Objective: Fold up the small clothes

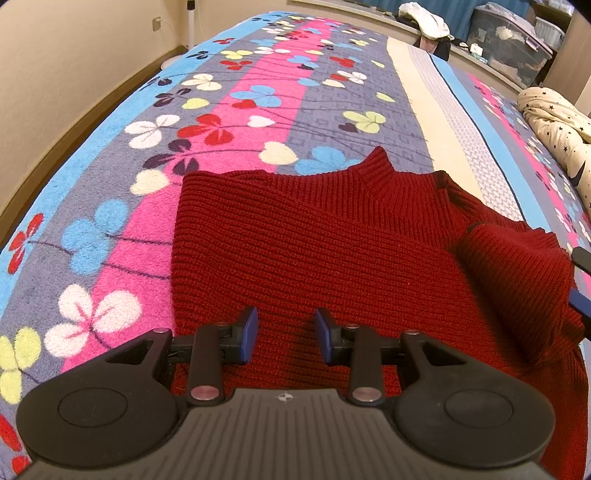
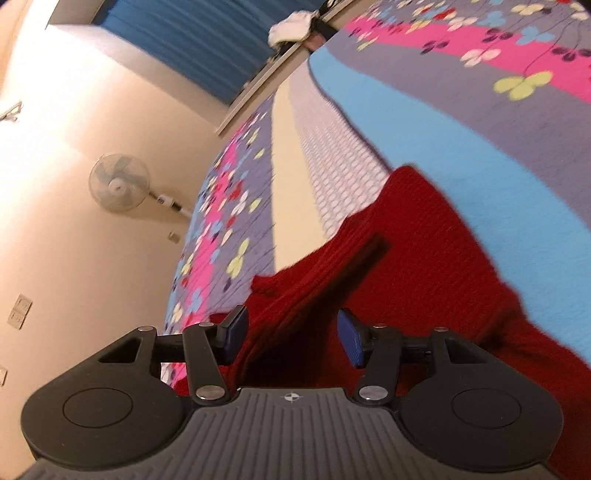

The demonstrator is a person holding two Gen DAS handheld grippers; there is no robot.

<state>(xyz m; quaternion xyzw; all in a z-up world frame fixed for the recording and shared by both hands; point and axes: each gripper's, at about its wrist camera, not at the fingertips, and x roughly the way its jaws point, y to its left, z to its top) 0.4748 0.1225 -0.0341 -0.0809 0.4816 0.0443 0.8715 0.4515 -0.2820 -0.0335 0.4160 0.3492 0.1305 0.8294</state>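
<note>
A dark red ribbed knit sweater [image 1: 332, 240] lies on the flowered blanket [image 1: 229, 110], collar pointing away, its left side folded in with a straight edge. A sleeve part [image 1: 517, 280] lies bunched over its right side. My left gripper [image 1: 285, 334] is open and empty, just above the sweater's near hem. My right gripper [image 2: 291, 338] is open, tilted sideways over the sweater [image 2: 424, 266], with a raised fold of red knit between its blue pads; the view is blurred. Its fingertips [image 1: 581, 280] show at the right edge of the left wrist view.
The bed carries a cream and grey woven strip [image 1: 443, 122]. A star-printed cream bundle [image 1: 554, 122] lies at the far right. A storage bin [image 1: 513, 40] and white cloth [image 1: 424, 18] stand beyond the bed. A fan [image 2: 118, 182] stands by the wall.
</note>
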